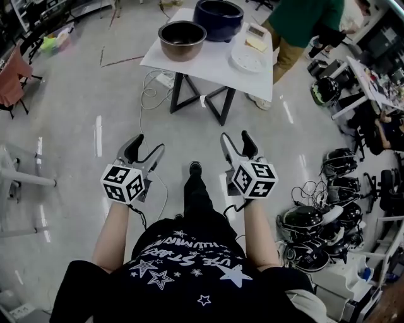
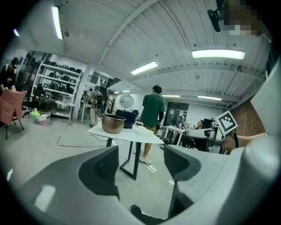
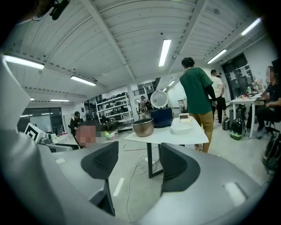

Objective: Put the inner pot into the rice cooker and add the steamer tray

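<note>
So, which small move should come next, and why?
Probably step forward toward the white table: the left gripper and right gripper are open and empty, well short of the bronze metal inner pot beside the dark blue rice cooker.

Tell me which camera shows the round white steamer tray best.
The head view: it looks down onto the round white steamer tray, showing its whole face. The right gripper view shows the tray side-on; the left gripper view, a thin distant sliver.

shirt (image 1: 183, 281) black, white stars | trousers (image 1: 197, 202) black | left claw (image 1: 145, 150), right claw (image 1: 236, 140) grey
</note>
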Tool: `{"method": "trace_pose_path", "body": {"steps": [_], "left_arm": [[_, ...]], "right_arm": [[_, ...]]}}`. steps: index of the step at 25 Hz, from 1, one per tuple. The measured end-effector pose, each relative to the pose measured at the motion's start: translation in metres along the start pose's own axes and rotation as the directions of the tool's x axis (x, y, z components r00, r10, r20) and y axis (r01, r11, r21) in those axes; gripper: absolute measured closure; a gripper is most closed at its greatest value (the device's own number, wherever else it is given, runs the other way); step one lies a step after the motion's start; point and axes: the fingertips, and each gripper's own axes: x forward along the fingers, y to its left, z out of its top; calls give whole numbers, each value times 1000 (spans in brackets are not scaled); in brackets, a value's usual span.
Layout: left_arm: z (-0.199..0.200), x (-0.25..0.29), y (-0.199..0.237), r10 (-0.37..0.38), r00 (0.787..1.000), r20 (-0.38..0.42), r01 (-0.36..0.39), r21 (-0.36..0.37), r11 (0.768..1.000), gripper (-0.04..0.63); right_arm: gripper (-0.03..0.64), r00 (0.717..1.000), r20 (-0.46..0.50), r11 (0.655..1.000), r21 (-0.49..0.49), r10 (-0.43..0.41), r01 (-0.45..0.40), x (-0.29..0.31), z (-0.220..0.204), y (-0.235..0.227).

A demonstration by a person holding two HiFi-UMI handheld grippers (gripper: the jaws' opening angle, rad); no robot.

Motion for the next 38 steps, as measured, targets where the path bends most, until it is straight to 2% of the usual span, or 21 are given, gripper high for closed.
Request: {"method": "trace_pose_path", "body": {"steps": [3, 8, 17, 22, 29, 38], "left_arm": [[-3, 29, 18, 12, 999, -30, -13, -23, 1000, 224], [12, 93, 44, 21, 998, -54, -24, -45, 999, 181], [54, 201, 93, 78, 994, -76, -83, -77, 994, 166], [89, 244, 119, 124, 991, -55, -128, -87, 988, 163], [96, 267, 152, 216, 974, -74, -223, -108, 969, 163], [100, 245, 190, 323, 944, -67, -329, -132, 935, 163]], "right_arm": [[272, 1000, -30, 999, 34, -5, 7, 33, -1, -18], [256, 997, -72, 998, 66, 8, -3, 94, 9, -54], [253, 993, -100, 993, 107, 64, -53, 218, 58, -114], [255, 988, -107, 988, 124, 111, -98, 275, 85, -135], [253, 971, -133, 974, 139, 197, -178, 334, 98, -142], [253, 947, -161, 952, 176, 279, -251, 382, 100, -113]]}}
